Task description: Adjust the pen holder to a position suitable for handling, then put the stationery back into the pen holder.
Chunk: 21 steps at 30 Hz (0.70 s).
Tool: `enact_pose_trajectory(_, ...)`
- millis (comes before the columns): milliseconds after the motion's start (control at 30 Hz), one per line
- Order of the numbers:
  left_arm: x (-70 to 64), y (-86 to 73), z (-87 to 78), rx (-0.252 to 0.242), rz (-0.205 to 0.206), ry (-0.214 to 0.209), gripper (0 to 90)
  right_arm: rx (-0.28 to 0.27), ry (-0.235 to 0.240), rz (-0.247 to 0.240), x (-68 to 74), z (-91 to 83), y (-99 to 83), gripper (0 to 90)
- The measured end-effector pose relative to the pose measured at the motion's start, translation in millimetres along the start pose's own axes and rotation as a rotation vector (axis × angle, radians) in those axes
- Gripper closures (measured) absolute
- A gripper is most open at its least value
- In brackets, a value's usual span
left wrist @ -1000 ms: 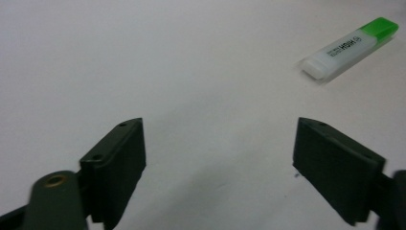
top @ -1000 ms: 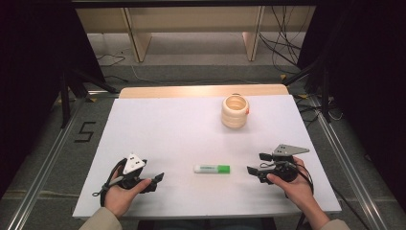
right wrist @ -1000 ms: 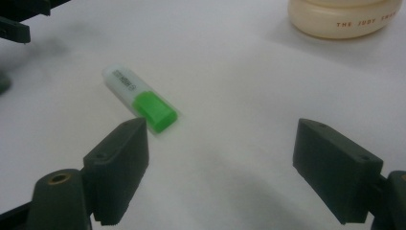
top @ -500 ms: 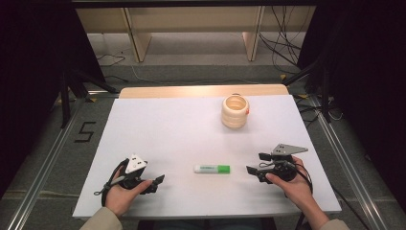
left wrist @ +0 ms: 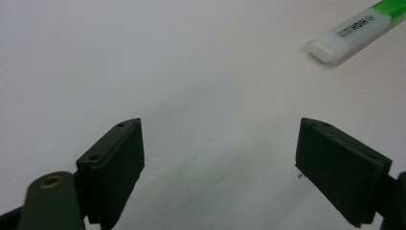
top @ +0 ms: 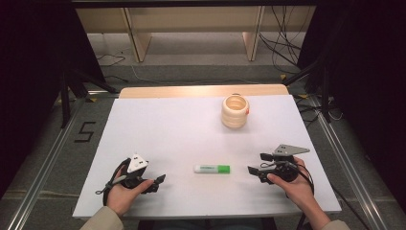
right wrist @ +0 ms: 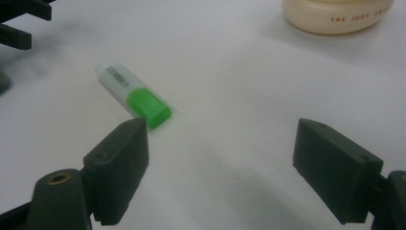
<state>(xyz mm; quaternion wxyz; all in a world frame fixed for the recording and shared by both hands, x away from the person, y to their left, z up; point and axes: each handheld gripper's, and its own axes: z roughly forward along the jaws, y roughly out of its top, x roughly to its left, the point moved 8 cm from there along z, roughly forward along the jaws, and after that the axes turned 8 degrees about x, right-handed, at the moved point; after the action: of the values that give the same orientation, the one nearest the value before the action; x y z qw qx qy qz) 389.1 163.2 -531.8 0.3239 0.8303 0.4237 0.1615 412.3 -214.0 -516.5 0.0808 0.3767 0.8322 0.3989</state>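
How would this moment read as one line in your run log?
left gripper: open, empty | right gripper: open, empty | highlighter: flat on table, between grippers, untouched | cup: upright, far side

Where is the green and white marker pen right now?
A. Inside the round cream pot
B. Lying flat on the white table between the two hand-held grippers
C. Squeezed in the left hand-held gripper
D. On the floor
B: the marker pen lies flat on the white table, apart from the left hand-held gripper and the right hand-held gripper, both open with nothing between their jaws.
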Motion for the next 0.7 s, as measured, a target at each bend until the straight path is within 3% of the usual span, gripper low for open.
enact_pose_trajectory(700, -6.9, 4.8, 3.3, -0.016, -0.002, -0.025, 20.6, 0.004, 0.000, -0.001, 0.6, 2.8, 1.0, 20.4)
